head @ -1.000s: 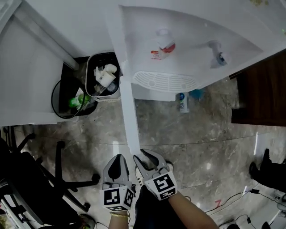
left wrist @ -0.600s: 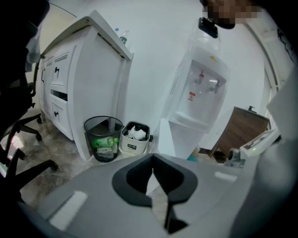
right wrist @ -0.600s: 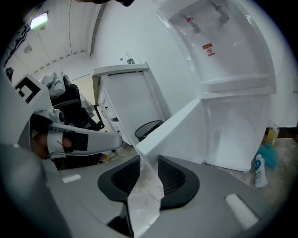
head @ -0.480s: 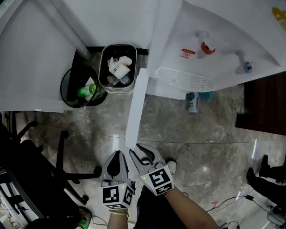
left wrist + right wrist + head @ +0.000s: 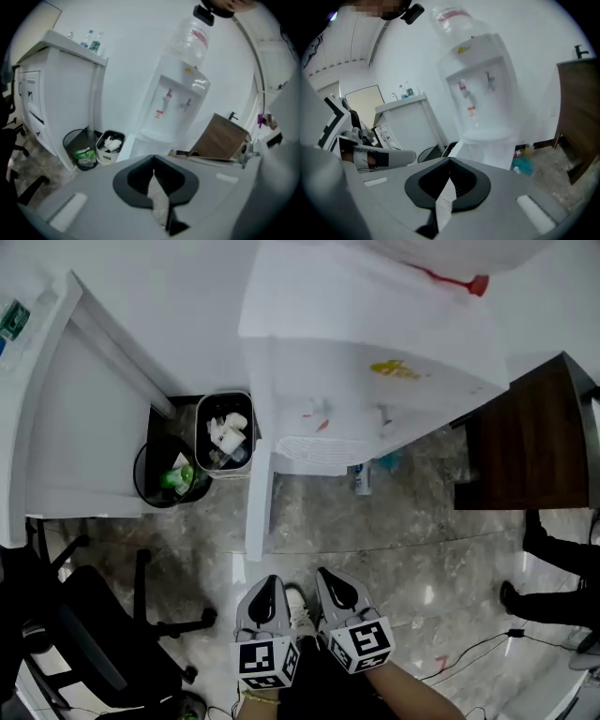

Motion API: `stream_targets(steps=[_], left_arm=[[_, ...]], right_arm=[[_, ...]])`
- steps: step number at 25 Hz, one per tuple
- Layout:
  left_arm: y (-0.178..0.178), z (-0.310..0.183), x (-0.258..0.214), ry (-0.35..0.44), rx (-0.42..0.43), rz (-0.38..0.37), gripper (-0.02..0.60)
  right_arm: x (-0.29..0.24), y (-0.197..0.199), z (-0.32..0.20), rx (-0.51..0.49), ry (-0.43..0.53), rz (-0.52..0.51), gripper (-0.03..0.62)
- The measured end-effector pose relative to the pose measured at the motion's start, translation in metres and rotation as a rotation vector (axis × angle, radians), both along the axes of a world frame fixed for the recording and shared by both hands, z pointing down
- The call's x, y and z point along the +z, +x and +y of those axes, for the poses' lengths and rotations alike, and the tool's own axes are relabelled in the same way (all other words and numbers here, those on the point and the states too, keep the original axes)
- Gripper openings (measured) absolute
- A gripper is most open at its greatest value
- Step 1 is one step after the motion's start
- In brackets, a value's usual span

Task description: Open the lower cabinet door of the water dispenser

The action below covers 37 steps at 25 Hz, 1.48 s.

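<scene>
White cupboard [image 5: 56, 427] stands far to the left of the water dispenser [image 5: 375, 399], and a black office chair [image 5: 84, 643] sits nearer the camera on the marble floor [image 5: 422, 549]. Two bins fill the gap between the cupboard and the dispenser. One is a black mesh bin [image 5: 159, 474]. Just beside it, on the dispenser's side, is a grey bin [image 5: 223, 442] stuffed with crumpled paper.

The lower cabinet door [image 5: 256, 512] of the dispenser is open. It is swung out from the dispenser's left front corner and seen edge-on, reaching out over the floor.

Nearer the camera than the door's free end, the left gripper [image 5: 267, 582] and right gripper [image 5: 328, 576] are held side by side. They touch neither the door nor the dispenser. Each gripper's own view shows its jaws closed together with nothing between them.

By the dispenser's base, towards its right, a small bottle [image 5: 362, 479] and something teal [image 5: 386, 462] lie on the floor. A dark wooden cabinet [image 5: 525, 437] stands to the right of the dispenser.
</scene>
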<state>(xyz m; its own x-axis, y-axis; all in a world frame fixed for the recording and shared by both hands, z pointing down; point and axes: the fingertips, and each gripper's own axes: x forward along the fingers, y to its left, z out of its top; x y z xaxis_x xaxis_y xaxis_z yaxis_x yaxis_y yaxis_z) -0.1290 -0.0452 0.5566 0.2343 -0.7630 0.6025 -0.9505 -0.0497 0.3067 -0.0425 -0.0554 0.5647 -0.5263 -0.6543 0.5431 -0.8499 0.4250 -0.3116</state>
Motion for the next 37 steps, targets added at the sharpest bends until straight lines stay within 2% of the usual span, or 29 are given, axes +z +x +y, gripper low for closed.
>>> stream_targets(steps=[6,13,20,26,37], left_arm=[[0.062,-0.009,-0.130,0.035,0.138,0.006,0.006],[0.080,0.004,-0.217,0.045,0.125,-0.008,0.006],[0.101,0.025,-0.250,0.053,0.179,-0.035,0.006],[0.111,0.027,-0.273,0.084,0.182,-0.045,0.006],[0.114,0.034,-0.287,0.096,0.162,-0.050,0.006]], right_arm=[[-0.137,0.060,-0.001,0.106,0.031,0.033,0.000],[-0.232,0.092,0.023,0.139,0.054,0.031,-0.002],[-0.265,0.098,0.040,0.115,0.070,0.033,-0.002],[-0.285,0.104,0.045,0.085,0.098,0.027,-0.002],[-0.308,0.105,0.046,0.049,0.152,0.020,-0.002]])
